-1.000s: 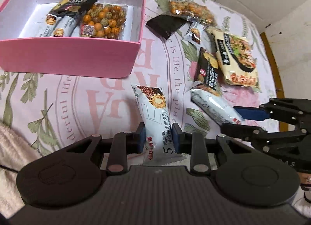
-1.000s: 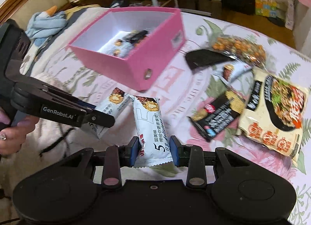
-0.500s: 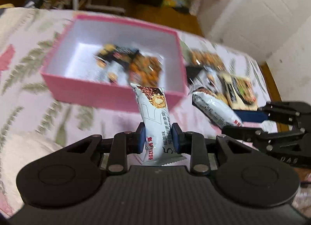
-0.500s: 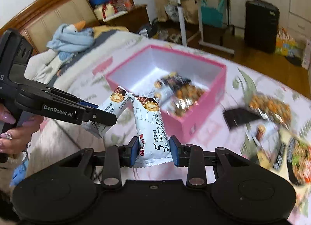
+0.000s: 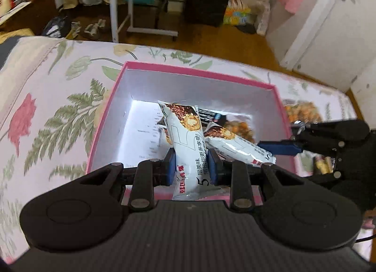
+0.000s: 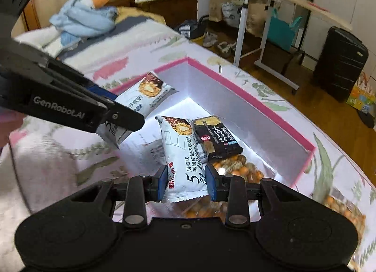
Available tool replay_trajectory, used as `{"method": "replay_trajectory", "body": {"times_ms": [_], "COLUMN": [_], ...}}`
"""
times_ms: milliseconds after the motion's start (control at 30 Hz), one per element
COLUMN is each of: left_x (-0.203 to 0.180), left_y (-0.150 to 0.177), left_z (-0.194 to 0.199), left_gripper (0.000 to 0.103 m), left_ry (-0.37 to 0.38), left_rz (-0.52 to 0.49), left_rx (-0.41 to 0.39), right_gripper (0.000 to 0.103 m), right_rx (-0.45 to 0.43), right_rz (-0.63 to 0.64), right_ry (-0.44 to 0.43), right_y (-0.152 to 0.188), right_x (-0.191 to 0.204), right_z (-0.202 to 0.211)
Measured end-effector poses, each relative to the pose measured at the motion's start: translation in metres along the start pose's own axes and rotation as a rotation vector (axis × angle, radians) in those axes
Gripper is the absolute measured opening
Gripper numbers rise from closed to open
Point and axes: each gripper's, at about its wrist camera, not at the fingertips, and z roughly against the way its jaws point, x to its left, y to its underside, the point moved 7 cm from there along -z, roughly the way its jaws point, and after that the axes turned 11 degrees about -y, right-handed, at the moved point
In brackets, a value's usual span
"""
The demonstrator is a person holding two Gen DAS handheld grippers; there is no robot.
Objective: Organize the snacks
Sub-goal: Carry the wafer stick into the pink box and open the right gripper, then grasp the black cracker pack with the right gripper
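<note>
A: What do the left tongs (image 5: 191, 166) have?

B: They are clamped on a white snack bar packet (image 5: 188, 147), blue pads pressing both sides near its lower end. The packet stands nearly upright, its printed top leaning over the open pink box (image 5: 188, 69).

A: And the right tongs (image 6: 185, 181)?

B: Clenched on a second white packet (image 6: 182, 156) of the same kind, gripped near its serrated bottom edge, the top pointing into the box.

A: Do the two tools show up in each other's cameras?

B: Yes. In the left wrist view the right tongs (image 5: 277, 148) come in from the right with their packet (image 5: 237, 146) lying slanted just beside the left one. In the right wrist view the left tongs (image 6: 112, 109) enter from the left, and their packet (image 6: 143, 98) hangs over the box's left rim.

A: Where is the box?

B: It sits on a bed with a floral sheet (image 5: 47, 107). Both held packets are above its interior.

A: What is already inside?

B: A black snack packet (image 6: 217, 139) lies on the white floor, and a clear bag of orange and brown coated nuts (image 6: 239, 168) rests at the near right corner, partly under the black packet.

A: Anything outside the box?

B: To the right, on the sheet, another bag of coated nuts (image 5: 302, 113) is blurred. Far off stand a black suitcase (image 6: 340, 60) and a rolling side table (image 6: 265, 25); a blue plush toy (image 6: 80, 20) lies at the bed's far left.
</note>
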Motion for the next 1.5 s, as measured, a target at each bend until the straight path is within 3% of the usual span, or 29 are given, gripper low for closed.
{"method": "replay_trajectory", "body": {"times_ms": [300,400,467,767,1100,1233,1500], "left_x": [0.013,0.017,0.018,0.015,-0.050,-0.079,-0.163], "left_y": [-0.009,-0.008,-0.008,0.001,0.011,0.010,0.025], "left_z": [-0.071,-0.079,-0.078,-0.047,0.035,0.052,0.066], "left_gripper": [0.028,0.037,0.046,0.049,0.056,0.060,0.071], "left_ry": [-0.071,-0.095,-0.086,-0.068,0.044,0.062,0.204], "left_rz": [-0.094,-0.068,-0.066,-0.061,-0.189,-0.223,-0.303], "left_rx": [0.091,0.092,0.099,0.089,0.014,-0.037,-0.074], "right_gripper": [0.040,0.043,0.048,0.050,0.056,0.066,0.068], "right_rx": [0.056,0.055,0.030,-0.139,-0.239,-0.283,-0.317], "right_rz": [-0.087,-0.121,-0.160,-0.280,-0.454,-0.500,-0.643], "right_ry": [0.023,0.026,-0.008,-0.037,0.058,0.093,0.117], "right_y": [0.010,0.013,0.014,0.034,0.111,0.144,0.206], "right_x": [-0.013,-0.018,-0.021,-0.030,-0.047,-0.055,-0.079], "right_z": [-0.049,-0.051,-0.041,0.051,0.148,0.175,0.180]}}
